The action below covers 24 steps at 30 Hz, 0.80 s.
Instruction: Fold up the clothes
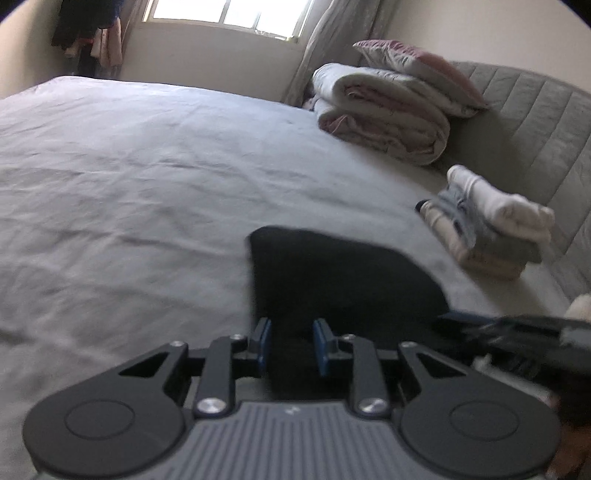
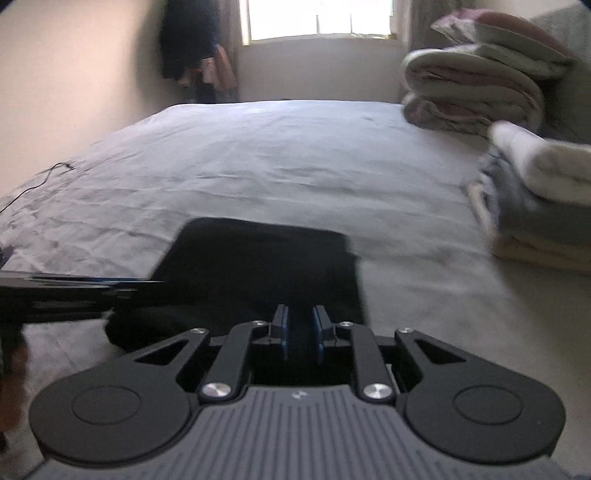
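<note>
Wrinkled grey bed sheet [image 1: 147, 155]; bright window [image 2: 317, 18] beyond.

Both wrist views sit low and close over the bed [image 1: 129, 166], angled downward across it toward the window [image 2: 317, 18] at the top of each frame. Both share the dark folded garment [image 1: 332, 280] at lower centre and the stacked clothes [image 2: 535, 206] at right.

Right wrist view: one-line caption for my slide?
Right gripper fingers straddle a folded black garment on the bed; folded clothes stack at right.
</note>
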Motion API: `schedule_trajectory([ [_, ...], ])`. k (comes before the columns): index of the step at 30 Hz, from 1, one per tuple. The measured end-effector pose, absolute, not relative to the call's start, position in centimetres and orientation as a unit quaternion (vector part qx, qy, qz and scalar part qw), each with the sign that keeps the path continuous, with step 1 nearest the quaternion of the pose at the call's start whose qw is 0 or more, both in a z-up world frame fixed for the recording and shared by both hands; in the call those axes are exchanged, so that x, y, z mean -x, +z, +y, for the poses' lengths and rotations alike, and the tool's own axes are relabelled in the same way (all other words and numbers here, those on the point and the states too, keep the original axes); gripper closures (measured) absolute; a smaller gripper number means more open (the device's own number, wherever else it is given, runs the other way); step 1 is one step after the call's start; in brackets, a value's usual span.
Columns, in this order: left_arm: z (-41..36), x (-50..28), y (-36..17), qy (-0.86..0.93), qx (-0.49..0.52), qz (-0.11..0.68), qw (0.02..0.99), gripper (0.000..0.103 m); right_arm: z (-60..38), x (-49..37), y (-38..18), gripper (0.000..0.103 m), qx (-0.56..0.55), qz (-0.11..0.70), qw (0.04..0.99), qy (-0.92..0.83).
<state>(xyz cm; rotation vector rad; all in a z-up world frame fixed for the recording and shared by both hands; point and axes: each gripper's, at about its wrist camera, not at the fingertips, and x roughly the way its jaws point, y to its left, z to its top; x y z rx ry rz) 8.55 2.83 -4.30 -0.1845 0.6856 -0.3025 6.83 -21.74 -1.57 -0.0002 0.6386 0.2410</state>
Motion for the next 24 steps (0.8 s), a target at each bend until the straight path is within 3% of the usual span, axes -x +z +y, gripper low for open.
schedule_trajectory([
  [2, 4.2, -7.9, -4.2, -0.144, 0.09, 0.339, 0.925, 0.07, -23.5, -6.0, -1.3, 0.084, -0.013, 0.317, 0.943, 0.104],
  [10, 6.1, -6.8, -1.8, -0.122, 0.107, 0.337, 0.927, 0.069, -24.9, -4.5, 0.4, 0.083, -0.027, 0.31, 0.946, 0.095],
  [13, 4.2, -7.0, -1.2, -0.137, 0.102, 0.332, 0.928, 0.068, -23.2, -4.2, 0.9, 0.07, -0.02, 0.304, 0.946, 0.114],
  [19, 0.7, -7.9, -2.5, -0.146, 0.091, 0.351, 0.921, 0.067, -19.5, -6.1, -0.2, 0.07, -0.005, 0.318, 0.939, 0.132],
  [24, 1.6, -7.5, -3.9, -0.144, 0.082, 0.375, 0.912, 0.059, -21.1, -6.7, -2.1, 0.07, -0.02, 0.348, 0.931, 0.113],
])
